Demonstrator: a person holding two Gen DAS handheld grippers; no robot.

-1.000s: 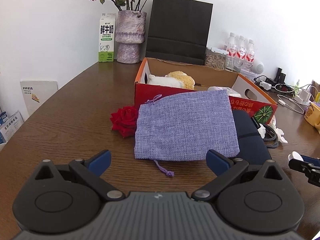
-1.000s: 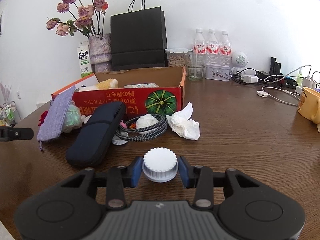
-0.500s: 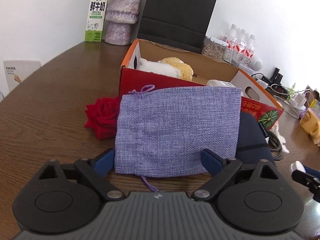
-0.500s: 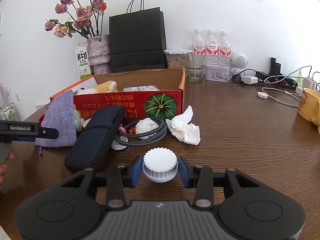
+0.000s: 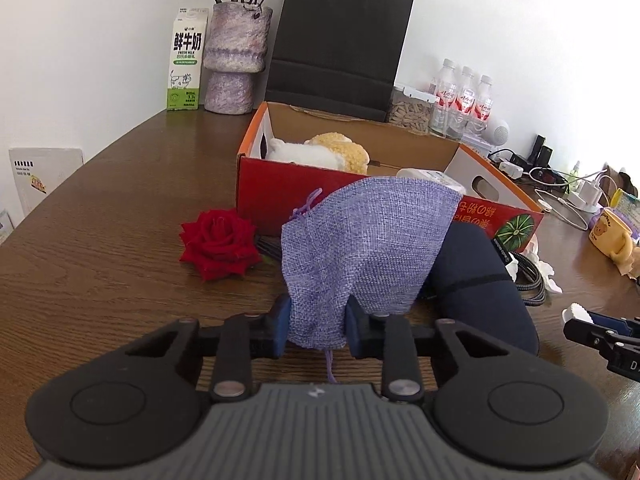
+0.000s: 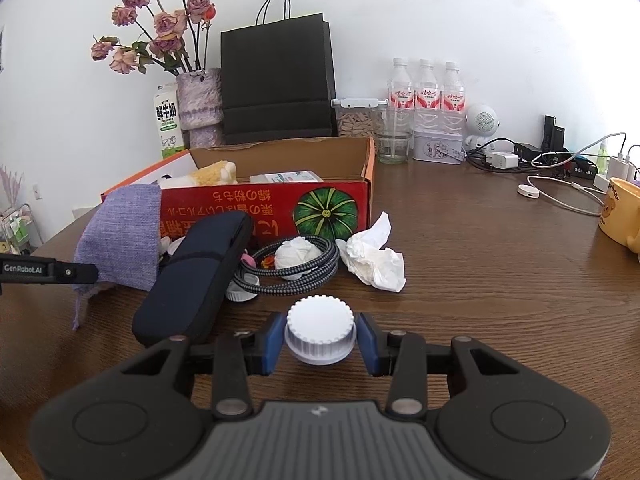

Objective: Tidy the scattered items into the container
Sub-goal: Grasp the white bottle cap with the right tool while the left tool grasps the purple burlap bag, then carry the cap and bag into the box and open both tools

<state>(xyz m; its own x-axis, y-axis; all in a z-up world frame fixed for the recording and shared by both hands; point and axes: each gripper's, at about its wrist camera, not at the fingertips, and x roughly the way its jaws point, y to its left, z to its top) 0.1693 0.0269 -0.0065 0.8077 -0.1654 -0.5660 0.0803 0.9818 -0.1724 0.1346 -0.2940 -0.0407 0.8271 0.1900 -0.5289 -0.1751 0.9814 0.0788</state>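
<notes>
- Closing on a purple pouch [image 5: 360, 248], the left gripper [image 5: 316, 326] has its blue pads [image 5: 281, 322] pinching the bag's lower corner, the cloth bunched between them.
- Pouch stands tilted in front of the red box [image 5: 280, 184], its top edge level with the box's front wall; a drawstring hangs at 6 o'clock.
- Red rose [image 5: 218, 240] lies on the table [image 5: 100, 240] at 9 o'clock from the pouch, just beside it.
- Dark case [image 5: 480, 280] lies at 3 o'clock from the pouch, touching it.
- Right gripper [image 6: 320, 340] holds a white cap [image 6: 320, 334] tight between its pads.
- Beyond the cap, at 12 o'clock, lie a coiled cable [image 6: 292, 268] and crumpled tissue [image 6: 372, 258], near the box front.
- Inside the box sit a plush toy [image 5: 320, 152] and a white packet [image 6: 286, 177].
</notes>
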